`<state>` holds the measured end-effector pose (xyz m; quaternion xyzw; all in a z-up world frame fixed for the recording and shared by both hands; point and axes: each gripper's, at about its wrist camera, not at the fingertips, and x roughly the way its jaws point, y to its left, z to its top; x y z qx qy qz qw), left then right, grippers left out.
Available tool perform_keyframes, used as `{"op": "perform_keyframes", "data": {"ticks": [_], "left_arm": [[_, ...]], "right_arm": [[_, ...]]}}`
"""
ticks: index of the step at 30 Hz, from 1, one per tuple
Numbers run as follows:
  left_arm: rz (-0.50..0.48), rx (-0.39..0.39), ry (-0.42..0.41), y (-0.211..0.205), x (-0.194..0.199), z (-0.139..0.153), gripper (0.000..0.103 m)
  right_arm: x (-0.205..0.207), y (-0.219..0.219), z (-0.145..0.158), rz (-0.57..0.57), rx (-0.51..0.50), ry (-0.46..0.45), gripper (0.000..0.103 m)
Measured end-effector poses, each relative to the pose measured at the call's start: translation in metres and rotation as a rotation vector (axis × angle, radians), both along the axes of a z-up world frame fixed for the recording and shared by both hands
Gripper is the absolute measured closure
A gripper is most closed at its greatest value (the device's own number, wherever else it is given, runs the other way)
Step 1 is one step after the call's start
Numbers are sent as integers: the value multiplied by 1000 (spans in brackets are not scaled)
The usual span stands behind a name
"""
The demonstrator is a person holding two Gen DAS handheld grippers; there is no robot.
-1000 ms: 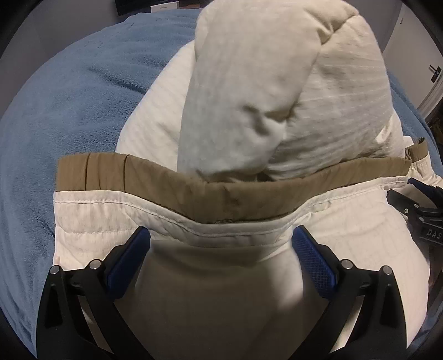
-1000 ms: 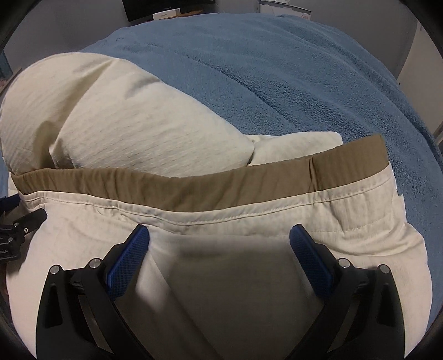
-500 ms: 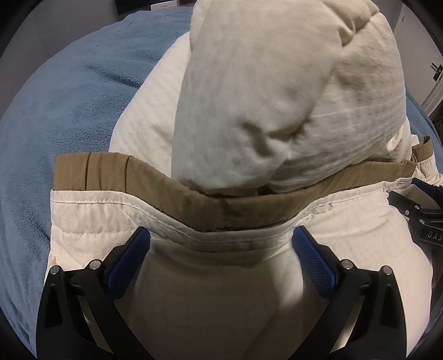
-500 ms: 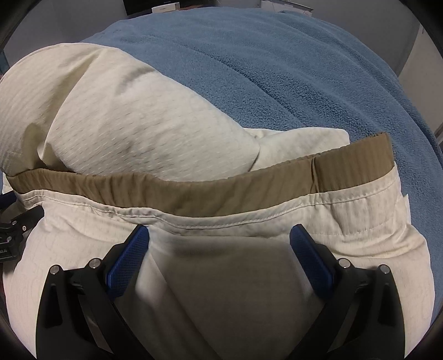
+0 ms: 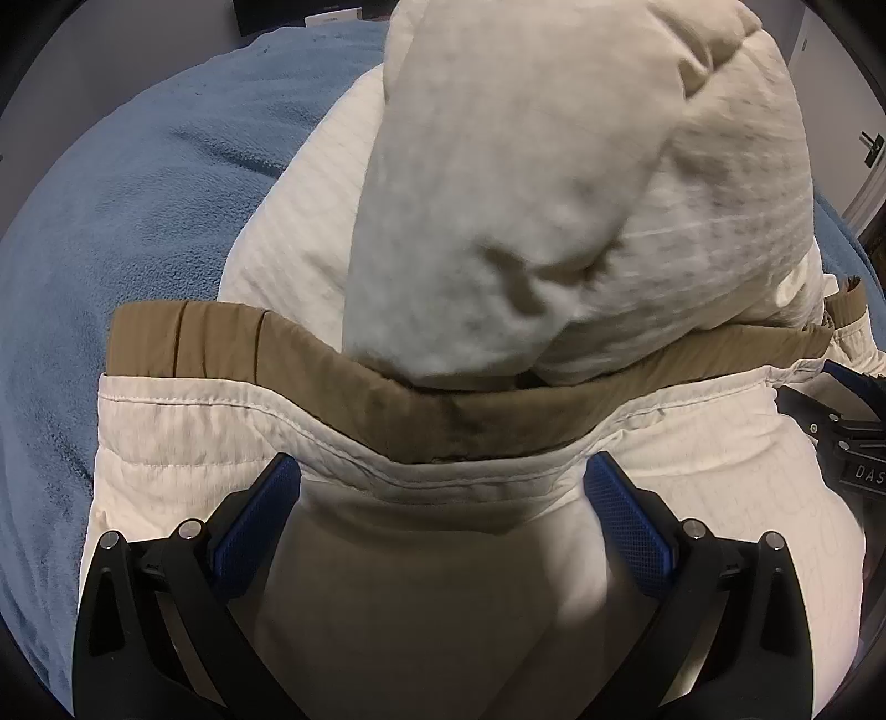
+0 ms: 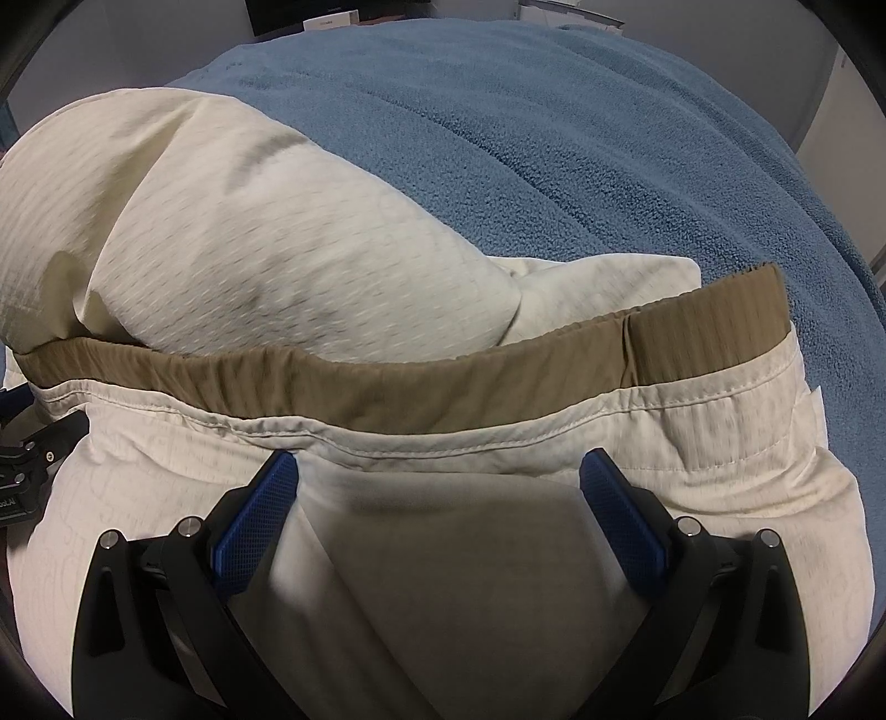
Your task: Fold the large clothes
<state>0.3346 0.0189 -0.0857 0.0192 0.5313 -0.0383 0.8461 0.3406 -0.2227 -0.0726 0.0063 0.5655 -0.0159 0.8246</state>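
A cream garment [image 5: 526,194] with a tan ribbed band [image 5: 443,410] lies bunched on a blue blanket [image 5: 138,221]. It also shows in the right wrist view [image 6: 266,243], with the tan band [image 6: 443,382] running across. My left gripper [image 5: 443,487] has its blue pads wide apart, with cream fabric humped up between them just below the band. My right gripper [image 6: 437,482] stands the same way, pads wide apart over the fabric. The right gripper's body shows at the right edge of the left wrist view [image 5: 847,443].
The blue blanket [image 6: 581,138] spreads far beyond the garment. A dark unit with white boxes [image 6: 332,22] stands at the back. A grey wall and a door handle [image 5: 872,147] are at the right.
Both grippers have moved forward and closer to the garment. The bulging cream part looms larger. The jaws have stayed wide apart.
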Motion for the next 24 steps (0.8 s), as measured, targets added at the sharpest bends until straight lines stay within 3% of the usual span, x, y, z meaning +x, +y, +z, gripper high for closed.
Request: {"op": "perform_keyframes", "data": {"ticks": [7, 13, 18, 24], "left_arm": [[-9, 22, -55, 2, -24, 6, 5], [-21, -43, -142, 38, -67, 28, 5], [28, -130, -127, 74, -78, 12, 5], [26, -74, -91, 70, -70, 5, 5]], "right_arm": [[-19, -3, 11, 5, 6, -56, 6], [-58, -48, 50, 16, 55, -134, 6], [-80, -97, 38, -12, 76, -143, 7], [-80, -96, 27, -21, 47, -147, 7]]}}
